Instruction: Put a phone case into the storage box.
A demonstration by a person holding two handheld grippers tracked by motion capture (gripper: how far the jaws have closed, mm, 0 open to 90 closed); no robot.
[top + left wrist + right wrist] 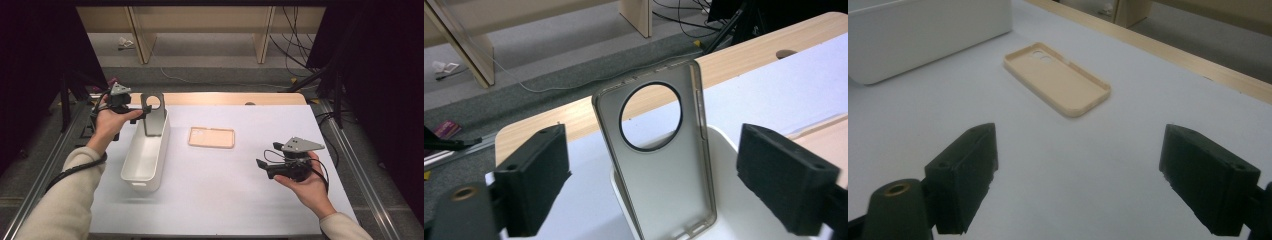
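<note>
High view: the left gripper [134, 107] is hovering at the far end of the white bin [146, 155], held in the person's left hand [111, 122]. A grey phone case [153, 114] with a large round camera opening is standing upright in the far end of that bin, leaning against its end wall, with its upper part rising above the rim. The left gripper view is looking straight at this grey phone case [659, 165]: its jaws are standing spread wide, one on either side of the case, and neither pad is touching it. The case is resting free inside the white bin [724, 200].

The right gripper [261, 165] is being held in the person's right hand [305, 186] well to the right of the bin, low over the white table cover [225, 200]. In the right gripper view its jaws are spread wide with nothing but bare cover between them.

A beige phone case [211, 137] is lying flat on the cover, open side up, just to the right of the bin's far half and between the bin and the right gripper. The right gripper view is showing this beige phone case [1055, 79] ahead of the jaws and apart from them, with the white bin [923, 35] beyond it at the upper left.

A bare wooden strip [225, 98] of the table is showing beyond the bin's far end.
</note>
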